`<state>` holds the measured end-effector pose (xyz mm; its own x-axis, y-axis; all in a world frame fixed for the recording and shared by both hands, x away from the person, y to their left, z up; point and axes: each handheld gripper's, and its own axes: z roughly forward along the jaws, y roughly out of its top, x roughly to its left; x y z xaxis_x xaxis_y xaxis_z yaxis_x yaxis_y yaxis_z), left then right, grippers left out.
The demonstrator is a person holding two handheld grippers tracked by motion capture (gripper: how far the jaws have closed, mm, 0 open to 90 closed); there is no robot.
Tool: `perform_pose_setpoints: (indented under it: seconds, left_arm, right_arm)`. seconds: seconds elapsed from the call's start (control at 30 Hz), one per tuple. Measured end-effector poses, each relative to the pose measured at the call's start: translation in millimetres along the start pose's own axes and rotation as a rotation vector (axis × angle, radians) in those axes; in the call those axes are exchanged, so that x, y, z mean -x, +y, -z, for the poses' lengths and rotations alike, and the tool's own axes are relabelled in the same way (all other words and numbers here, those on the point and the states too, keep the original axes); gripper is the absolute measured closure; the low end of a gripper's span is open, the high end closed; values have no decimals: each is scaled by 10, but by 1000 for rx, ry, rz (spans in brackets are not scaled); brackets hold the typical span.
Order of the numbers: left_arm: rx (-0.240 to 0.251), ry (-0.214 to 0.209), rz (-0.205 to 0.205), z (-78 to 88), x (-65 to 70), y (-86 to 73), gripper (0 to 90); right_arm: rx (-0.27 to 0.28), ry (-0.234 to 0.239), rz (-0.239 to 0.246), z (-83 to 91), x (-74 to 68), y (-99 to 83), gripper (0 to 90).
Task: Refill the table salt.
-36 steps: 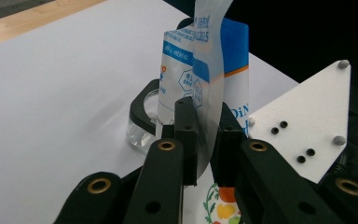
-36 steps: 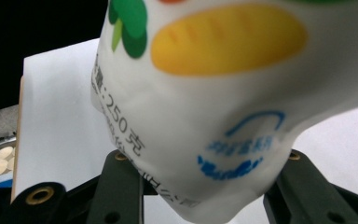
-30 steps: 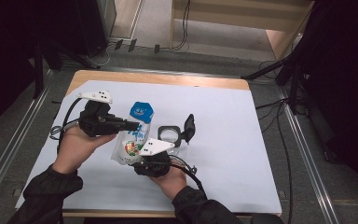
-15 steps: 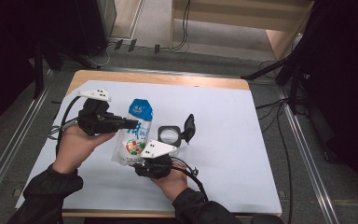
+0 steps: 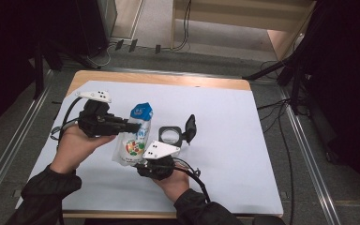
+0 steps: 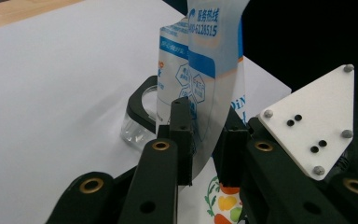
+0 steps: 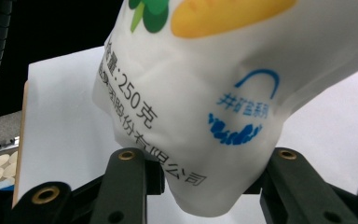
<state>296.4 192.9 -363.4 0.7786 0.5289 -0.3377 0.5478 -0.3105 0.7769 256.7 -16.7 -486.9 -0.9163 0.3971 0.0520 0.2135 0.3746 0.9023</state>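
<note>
A white and blue plastic pouch [image 5: 136, 133] with printed fruit is held up off the white mat between both grippers. My left gripper [image 5: 132, 126] comes in from the left and pinches the pouch's blue upper part [image 6: 205, 56]; its jaws have just been opening slightly, with the film still between the pads [image 6: 204, 140]. My right gripper [image 5: 138, 160] grips the pouch's rounded bottom [image 7: 205, 93] from below, its jaws [image 7: 209, 168] having just closed in further on it.
A small clear jar [image 5: 170, 135] with its black flip lid [image 5: 190, 128] standing open sits on the mat just right of the pouch, and also shows behind it [image 6: 137, 116]. The white mat [image 5: 243, 140] covers a wooden table; cables trail from both grippers.
The pouch has shifted very slightly; both hands stay where they were.
</note>
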Motion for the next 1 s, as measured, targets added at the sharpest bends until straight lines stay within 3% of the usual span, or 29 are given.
perform_pose_setpoints:
  seconds: [0.03, 0.23, 0.43, 0.67, 0.73, 0.8, 0.87, 1.0]
  left_arm:
    - [0, 0, 0, 5, 7, 1, 896]
    - [9, 43, -5, 38, 58, 35, 900]
    - [19, 3, 13, 38, 28, 27, 877]
    - [16, 2, 3, 40, 12, 14, 809]
    - [-6, 13, 3, 44, 10, 12, 821]
    - [-21, 36, 1, 48, 15, 11, 899]
    - [-33, 53, 5, 38, 29, 16, 900]
    - [-55, 81, -3, -43, 66, 26, 900]
  right_arm:
    - [1, 1, 3, -1, -3, 1, 644]
    - [24, 17, -12, 6, 2, 6, 645]
    - [31, 30, -21, 21, 14, 11, 667]
    - [49, 33, -22, 47, 41, -1, 686]
    - [44, 34, -20, 42, 37, -6, 688]
    - [36, 36, -17, 33, 29, -15, 689]
    - [33, 33, -15, 16, 22, -26, 690]
    - [-11, 27, -75, -26, 34, -44, 681]
